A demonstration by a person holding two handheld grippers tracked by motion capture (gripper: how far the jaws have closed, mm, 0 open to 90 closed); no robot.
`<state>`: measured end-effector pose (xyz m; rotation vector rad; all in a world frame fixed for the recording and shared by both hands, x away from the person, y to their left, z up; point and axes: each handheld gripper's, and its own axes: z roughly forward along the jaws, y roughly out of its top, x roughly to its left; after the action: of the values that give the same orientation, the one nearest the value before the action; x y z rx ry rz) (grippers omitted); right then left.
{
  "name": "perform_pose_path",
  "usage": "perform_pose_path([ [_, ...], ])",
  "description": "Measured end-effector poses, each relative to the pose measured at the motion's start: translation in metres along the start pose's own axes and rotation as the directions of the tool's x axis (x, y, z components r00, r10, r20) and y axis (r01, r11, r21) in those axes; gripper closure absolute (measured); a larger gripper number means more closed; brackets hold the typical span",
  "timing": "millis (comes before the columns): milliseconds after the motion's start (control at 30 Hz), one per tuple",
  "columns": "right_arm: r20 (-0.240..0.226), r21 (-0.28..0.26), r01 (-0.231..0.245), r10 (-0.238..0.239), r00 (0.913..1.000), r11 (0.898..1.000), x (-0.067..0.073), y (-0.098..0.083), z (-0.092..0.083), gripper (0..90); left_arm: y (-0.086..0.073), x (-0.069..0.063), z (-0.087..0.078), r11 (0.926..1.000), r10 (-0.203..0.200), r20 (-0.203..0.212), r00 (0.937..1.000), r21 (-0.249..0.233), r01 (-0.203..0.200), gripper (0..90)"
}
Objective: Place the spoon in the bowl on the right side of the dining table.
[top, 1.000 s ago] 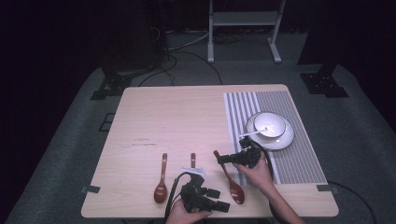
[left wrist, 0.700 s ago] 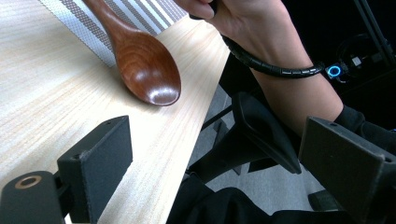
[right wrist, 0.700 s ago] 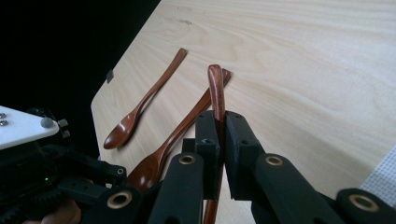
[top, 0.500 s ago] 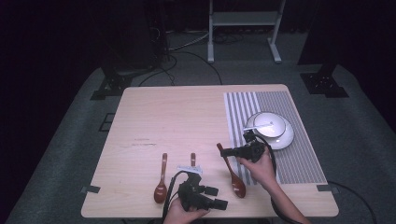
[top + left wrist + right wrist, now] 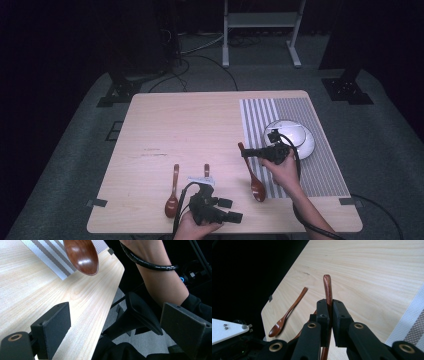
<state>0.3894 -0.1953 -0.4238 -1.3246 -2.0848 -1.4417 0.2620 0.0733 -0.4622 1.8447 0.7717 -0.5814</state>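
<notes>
Spoon (image 5: 251,169), dark red-brown wood, is clamped by its handle in the right hand-held gripper (image 5: 261,152). In the right gripper view the jaws are pressed tight on both sides of the handle (image 5: 327,293), w/ the handle tip poking out past the jaw ends toward the far side of the table (image 5: 190,125). In the high view the spoon runs from the handle tip near the left edge of the striped mat (image 5: 320,165) down to the bowl near the table's front edge; bowl looks close to or just off the wood, can't tell if it's touching. Left gripper view shows that bowl (image 5: 81,256) glossy, over the mat's striped edge and the bare wood.

Right hand (image 5: 281,167) holds its gripper over the mat's left part, just in front of a white plate (image 5: 295,136) that sits on the mat.

Left hand-held gripper (image 5: 220,210) is at the front edge of the table, held in the left hand (image 5: 195,229). Its jaws stand wide apart w/ nothing between them; through the gap the left gripper view shows the table corner and the person's right forearm.

Two more wooden spoons lie on the table: one (image 5: 172,197) left of the left gripper, bowl toward the front edge, also seen in the right gripper view (image 5: 287,313); second one (image 5: 206,170) just beside it to the right, mostly hidden by the left gripper, only handle end visible.
</notes>
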Motion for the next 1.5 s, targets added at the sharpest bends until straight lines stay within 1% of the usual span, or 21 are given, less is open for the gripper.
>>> perform_pose_path([
  [267, 0.02, -0.012, -0.012, 0.012, 0.9997, 1.0, -0.004, 0.006, -0.003, 84.2, 0.001, 0.0, -0.003, 1.0, 0.002, -0.004, 1.0, -0.007, -0.002, 8.4],
  [600, 0.038, -0.044, -0.031, 0.032, 0.9987, 0.999, -0.012, 0.015, -0.01, 84.1, 0.001, 0.0, -0.004, 1.0, 0.002, -0.011, 0.9999, -0.009, -0.002, 8.5],
  [900, 0.071, -0.083, -0.054, 0.059, 0.9957, 0.995, -0.023, 0.024, -0.023, 83.8, 0.002, -0.001, -0.006, 0.9999, 0.005, -0.012, 0.9999, -0.011, -0.006, 8.5],
  [1000, 0.077, -0.095, -0.064, 0.071, 0.9945, 0.993, -0.026, 0.027, -0.028, 83.8, 0.002, -0.001, -0.006, 0.9999, 0.005, -0.012, 0.9999, -0.013, -0.005, 8.5],
  [1033, 0.082, -0.108, -0.071, 0.08, 0.9934, 0.992, -0.029, 0.029, -0.032, 83.9, 0.002, -0.001, -0.006, 0.9999, 0.005, -0.012, 0.9999, -0.014, -0.006, 8.5],
  [1233, 0.099, -0.147, -0.091, 0.106, 0.9894, 0.985, -0.038, 0.035, -0.045, 83.8, 0.002, -0.001, -0.006, 0.9999, 0.007, -0.012, 0.9999, -0.012, -0.007, 8.5],
  [1400, 0.113, -0.163, -0.101, 0.12, 0.9862, 0.981, -0.042, 0.041, -0.054, 83.8, 0.002, -0.001, -0.006, 0.9999, 0.008, -0.012, 0.9999, -0.013, -0.008, 8.5],
  [1433, 0.125, -0.175, -0.108, 0.131, 0.9835, 0.979, -0.046, 0.045, -0.058, 83.8, 0.002, -0.001, -0.007, 0.9999, 0.01, -0.011, 0.9999, -0.011, -0.01, 8.5],
  [1500, 0.132, -0.188, -0.113, 0.139, 0.9816, 0.976, -0.049, 0.047, -0.062, 83.8, 0.002, 0.0, -0.007, 0.9999, 0.011, -0.011, 0.9999, -0.01, -0.012, 8.5],
])
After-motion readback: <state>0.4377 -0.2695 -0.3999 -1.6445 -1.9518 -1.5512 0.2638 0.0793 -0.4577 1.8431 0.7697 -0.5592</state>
